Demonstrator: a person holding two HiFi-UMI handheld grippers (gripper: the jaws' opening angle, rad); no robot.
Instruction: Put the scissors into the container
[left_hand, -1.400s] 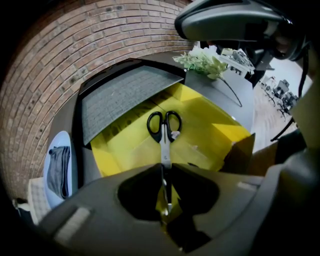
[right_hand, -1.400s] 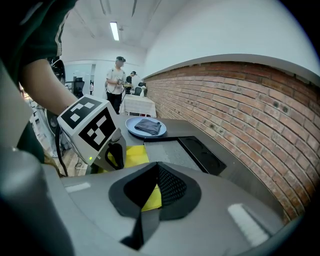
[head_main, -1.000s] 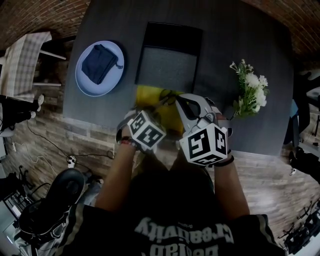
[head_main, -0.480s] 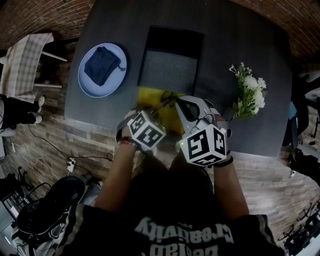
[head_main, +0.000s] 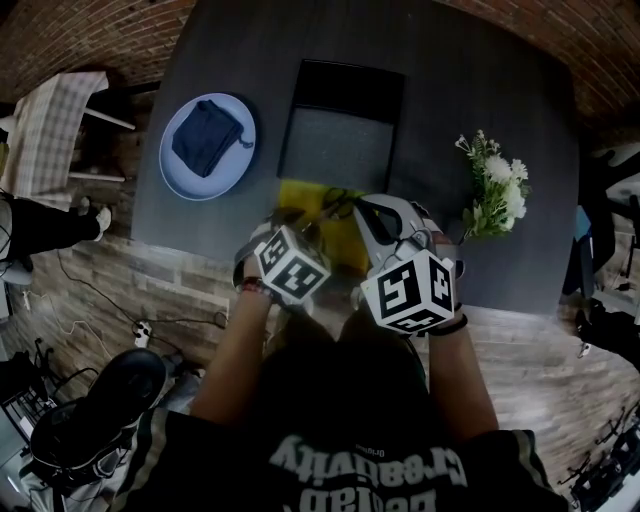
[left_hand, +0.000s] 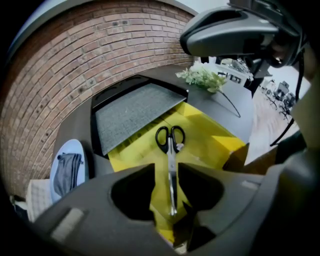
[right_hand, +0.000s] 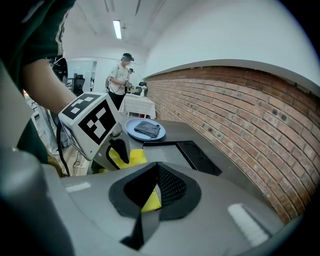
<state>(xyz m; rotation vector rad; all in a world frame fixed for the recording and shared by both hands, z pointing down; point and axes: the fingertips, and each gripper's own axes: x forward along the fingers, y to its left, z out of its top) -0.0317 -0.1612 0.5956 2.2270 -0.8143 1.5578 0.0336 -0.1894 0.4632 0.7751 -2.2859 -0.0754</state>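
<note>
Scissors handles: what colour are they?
Black. The scissors show best in the left gripper view.

Bystander's shoe (head_main: 103, 219) nearer the table (head_main: 480, 120) now (head view, far left)

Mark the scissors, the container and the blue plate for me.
scissors (left_hand: 172, 148): left gripper view, pivot below the handles.
container (head_main: 335, 145): head view, grey floor.
blue plate (head_main: 200, 188): head view, bare near rim.
</note>
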